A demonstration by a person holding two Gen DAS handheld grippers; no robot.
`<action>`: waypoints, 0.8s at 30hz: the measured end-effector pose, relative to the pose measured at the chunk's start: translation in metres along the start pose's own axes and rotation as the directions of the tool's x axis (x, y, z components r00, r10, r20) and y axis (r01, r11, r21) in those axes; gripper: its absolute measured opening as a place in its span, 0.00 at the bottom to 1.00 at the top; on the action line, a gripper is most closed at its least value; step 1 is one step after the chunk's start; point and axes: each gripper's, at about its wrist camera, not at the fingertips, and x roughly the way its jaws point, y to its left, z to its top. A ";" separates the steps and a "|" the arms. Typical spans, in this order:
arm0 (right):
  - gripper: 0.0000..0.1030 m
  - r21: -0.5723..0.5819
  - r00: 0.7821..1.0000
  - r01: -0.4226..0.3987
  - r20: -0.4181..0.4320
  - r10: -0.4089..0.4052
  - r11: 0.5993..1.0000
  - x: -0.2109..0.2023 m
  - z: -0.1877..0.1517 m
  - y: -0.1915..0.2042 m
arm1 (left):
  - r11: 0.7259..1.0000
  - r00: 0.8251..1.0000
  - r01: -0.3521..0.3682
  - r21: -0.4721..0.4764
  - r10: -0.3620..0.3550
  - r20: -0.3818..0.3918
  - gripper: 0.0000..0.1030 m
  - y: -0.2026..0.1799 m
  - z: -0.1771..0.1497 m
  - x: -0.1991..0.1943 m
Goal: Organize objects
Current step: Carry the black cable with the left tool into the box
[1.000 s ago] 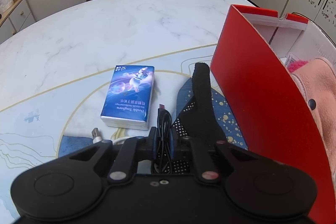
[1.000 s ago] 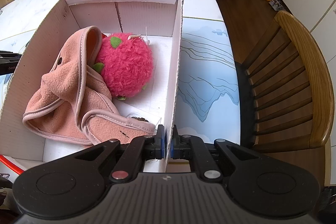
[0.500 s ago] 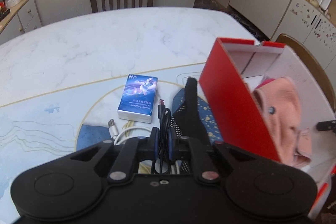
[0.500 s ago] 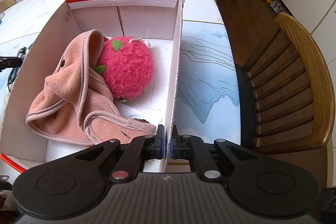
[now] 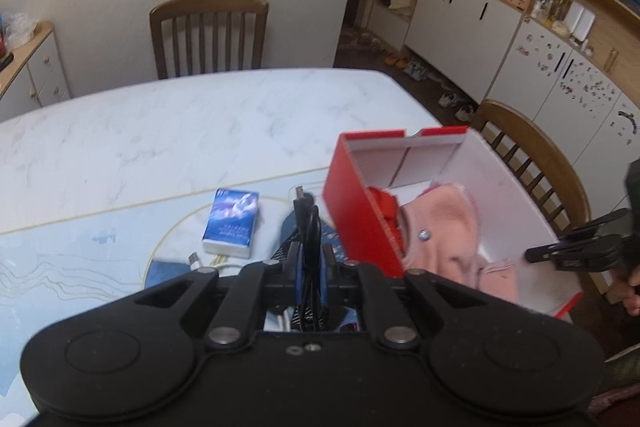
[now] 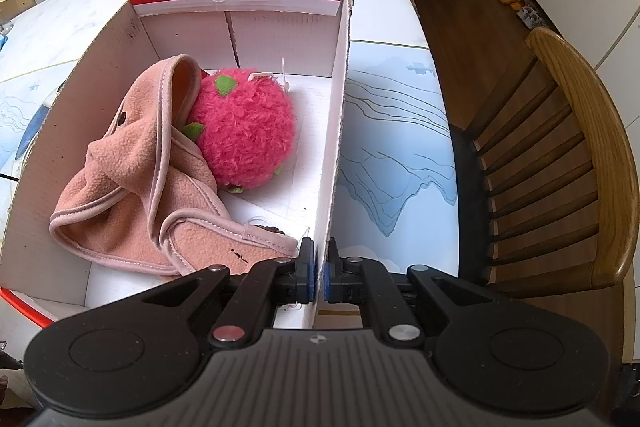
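Lifted clear of the surface [image 5: 120,131] since a second ago, the black cable [image 5: 308,227] now hangs clamped in your left gripper [image 5: 309,269], just beside the red box [image 5: 360,227]. Carry it over the near wall and lower it beside the pink garment [image 6: 160,195]. Keep your right gripper [image 6: 319,277] pinched on the box's wall to steady it.

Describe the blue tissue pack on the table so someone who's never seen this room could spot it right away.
On the white marble table, look left of the red box, on the pale blue printed mat. The tissue pack lies flat there, beside a white cable. It is the only small blue packet with a cartoon picture on top.
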 end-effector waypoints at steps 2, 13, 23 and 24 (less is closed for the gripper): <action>0.04 0.000 1.000 -0.003 0.002 0.003 1.000 0.000 0.000 0.000 | 1.000 1.000 0.011 0.006 -0.011 0.012 0.05 -0.005 0.003 -0.008; 0.04 -0.003 1.000 -0.014 0.010 0.014 1.000 -0.001 -0.001 -0.002 | 0.991 0.994 0.090 0.100 -0.096 0.048 0.05 -0.055 0.025 -0.026; 0.04 0.004 0.999 -0.030 0.015 0.029 1.000 -0.001 -0.002 -0.004 | 0.971 0.982 0.152 0.186 -0.169 0.079 0.04 -0.098 0.048 -0.029; 0.04 0.005 0.999 -0.032 0.016 0.031 0.999 -0.001 -0.002 -0.004 | 0.967 0.981 0.158 0.197 -0.177 0.080 0.04 -0.103 0.050 -0.029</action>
